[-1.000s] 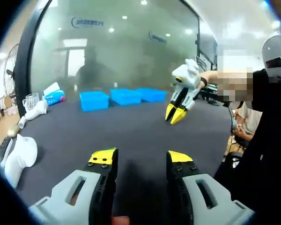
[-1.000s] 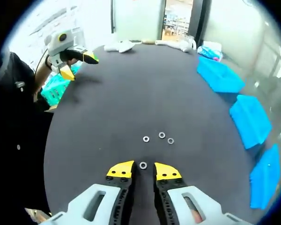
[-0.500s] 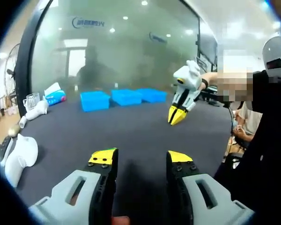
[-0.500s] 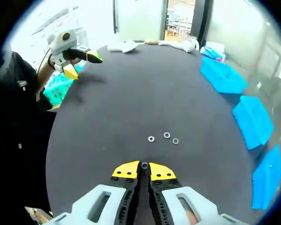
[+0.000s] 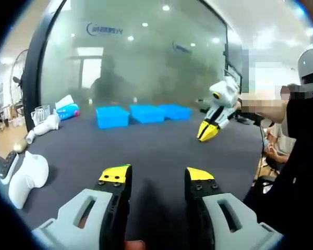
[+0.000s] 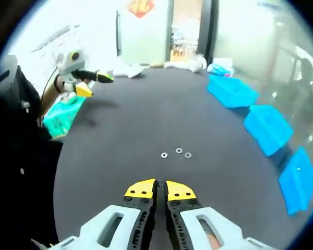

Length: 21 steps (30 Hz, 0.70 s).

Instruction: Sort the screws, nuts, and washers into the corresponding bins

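Note:
My right gripper (image 6: 158,184) is shut, its yellow tips pinched on a small washer that barely shows between them, and it is held above the dark table (image 6: 135,120). Three washers (image 6: 178,151) lie in a cluster just ahead of it. Three blue bins (image 6: 268,130) line the table's right side, seen in the left gripper view as a row of blue bins (image 5: 145,113) at the far edge. My left gripper (image 5: 156,175) hangs open and empty over the near table. It appears as the left gripper (image 6: 91,83) at upper left. The right gripper (image 5: 207,132) hovers shut at centre right.
White plastic objects (image 5: 26,174) lie at the table's left edge, with more white items and a blue packet (image 5: 68,108) beyond. A teal box (image 6: 62,112) sits off the table's left side. A person (image 5: 297,156) in dark clothes stands at the right.
The right gripper closed on the nearest washer and lifted it off the table, leaving three behind. The left gripper stayed open; its view shifted slightly.

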### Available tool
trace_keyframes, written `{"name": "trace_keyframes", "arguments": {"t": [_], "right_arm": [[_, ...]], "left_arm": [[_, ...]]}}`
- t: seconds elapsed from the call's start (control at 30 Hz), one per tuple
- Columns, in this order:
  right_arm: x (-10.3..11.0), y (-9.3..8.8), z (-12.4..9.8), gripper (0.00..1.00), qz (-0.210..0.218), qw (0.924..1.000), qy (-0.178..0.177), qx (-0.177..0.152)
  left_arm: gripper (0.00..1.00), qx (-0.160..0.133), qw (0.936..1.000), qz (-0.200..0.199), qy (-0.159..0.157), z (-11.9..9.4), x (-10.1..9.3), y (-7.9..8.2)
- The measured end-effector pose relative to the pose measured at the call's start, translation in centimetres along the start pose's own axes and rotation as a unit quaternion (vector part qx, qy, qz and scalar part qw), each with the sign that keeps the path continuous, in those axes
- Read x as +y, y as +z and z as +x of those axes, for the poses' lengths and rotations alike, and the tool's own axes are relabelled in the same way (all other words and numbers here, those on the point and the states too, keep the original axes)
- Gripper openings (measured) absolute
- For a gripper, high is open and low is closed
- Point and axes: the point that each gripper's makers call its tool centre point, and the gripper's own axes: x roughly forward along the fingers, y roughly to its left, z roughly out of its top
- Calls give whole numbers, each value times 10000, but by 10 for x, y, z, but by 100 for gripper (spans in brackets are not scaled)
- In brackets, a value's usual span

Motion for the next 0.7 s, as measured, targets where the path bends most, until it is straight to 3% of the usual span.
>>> {"name": "trace_keyframes", "arguments": {"t": [0.23, 0.47, 0.53, 0.7], "right_arm": [[-15, 16, -27, 3, 323, 9926, -718, -929], [-22, 25, -53, 3, 435, 9722, -1522, -1726], [-18, 27, -59, 3, 528, 9658, -1587, -1983], [-18, 27, -71, 3, 653, 9529, -1909, -2267]], "left_arm": [[39, -90, 9999, 12, 52, 0, 2, 7], [39, -171, 9997, -7, 169, -1, 6, 12], [39, -199, 9996, -18, 187, -1, 7, 13], [39, -204, 9996, 9, 181, -1, 5, 16]]}}
